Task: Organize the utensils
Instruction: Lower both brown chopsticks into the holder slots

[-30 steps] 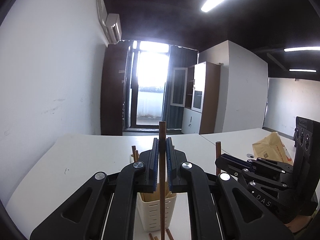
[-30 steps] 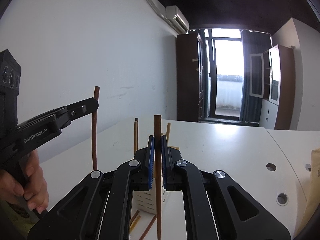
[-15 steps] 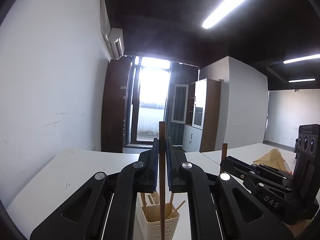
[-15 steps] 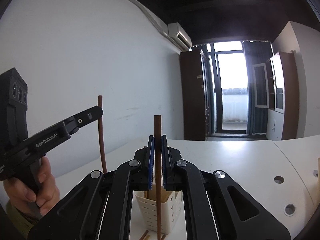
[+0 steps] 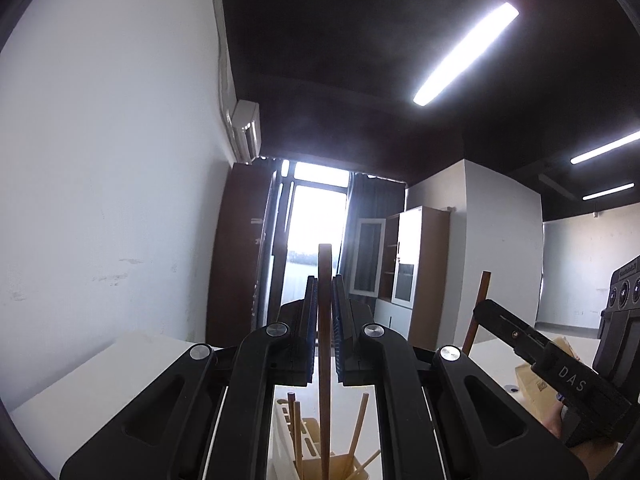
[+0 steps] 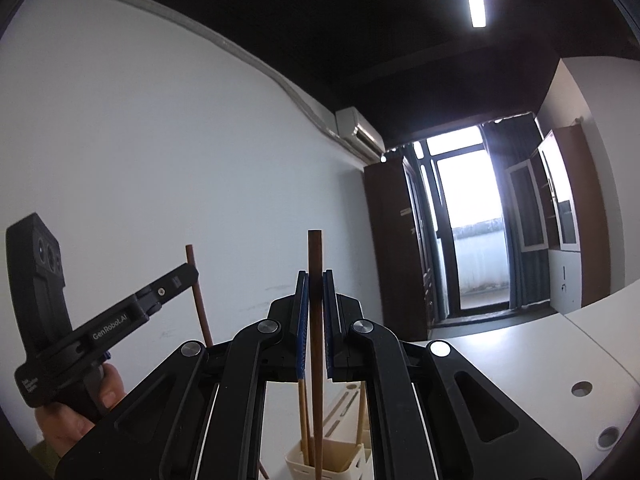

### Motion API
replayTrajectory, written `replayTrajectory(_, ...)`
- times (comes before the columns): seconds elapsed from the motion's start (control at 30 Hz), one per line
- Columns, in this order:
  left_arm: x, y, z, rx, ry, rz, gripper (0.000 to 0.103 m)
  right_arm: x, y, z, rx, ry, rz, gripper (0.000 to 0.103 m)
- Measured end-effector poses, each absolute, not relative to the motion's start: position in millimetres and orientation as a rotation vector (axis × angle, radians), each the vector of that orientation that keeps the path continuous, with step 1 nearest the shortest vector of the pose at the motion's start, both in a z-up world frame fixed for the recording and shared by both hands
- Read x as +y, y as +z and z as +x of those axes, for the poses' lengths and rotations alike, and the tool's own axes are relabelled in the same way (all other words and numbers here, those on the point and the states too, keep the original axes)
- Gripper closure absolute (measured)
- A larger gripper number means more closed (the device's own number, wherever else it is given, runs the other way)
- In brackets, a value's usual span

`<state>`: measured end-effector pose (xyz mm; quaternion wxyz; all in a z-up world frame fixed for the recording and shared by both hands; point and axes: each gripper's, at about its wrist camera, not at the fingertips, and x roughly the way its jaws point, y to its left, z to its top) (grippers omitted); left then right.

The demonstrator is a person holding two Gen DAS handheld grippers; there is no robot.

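Left tongs (image 5: 325, 312) clamped narrow on a dark brown chopstick (image 5: 325, 344), standing upright at frame centre, top end poking above the tips, lower end running down to the bottom edge in front of the cream utensil holder (image 5: 308, 452). Holder sits on the white surface (image 5: 100, 384) at bottom centre, several lighter wooden sticks (image 5: 358, 426) leaning inside it. Right tongs (image 6: 315, 304) likewise pinched narrow on a second dark chopstick (image 6: 315, 320), upright, centre frame, its lower part dropping toward the holder (image 6: 344, 464) at the bottom edge; cannot tell whether the tip is inside or just in front. In the right wrist view the other tongs show at lower left, a hand (image 6: 76, 416) on the grip, thin brown chopstick upright at their tip. In the left wrist view the right tongs come in from the lower right, chopstick tilted slightly. Brown box (image 5: 536, 376) on the surface at right.
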<state>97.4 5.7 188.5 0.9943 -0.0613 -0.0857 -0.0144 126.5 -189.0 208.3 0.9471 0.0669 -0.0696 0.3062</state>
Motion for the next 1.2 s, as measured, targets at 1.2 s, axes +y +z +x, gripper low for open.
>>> replayTrajectory(1.2,19.6,134.0,179.2,0.053,-0.061,-0.076,0.096,-154.3,154.5,183.8,0.05,0.618,0.011,0.095)
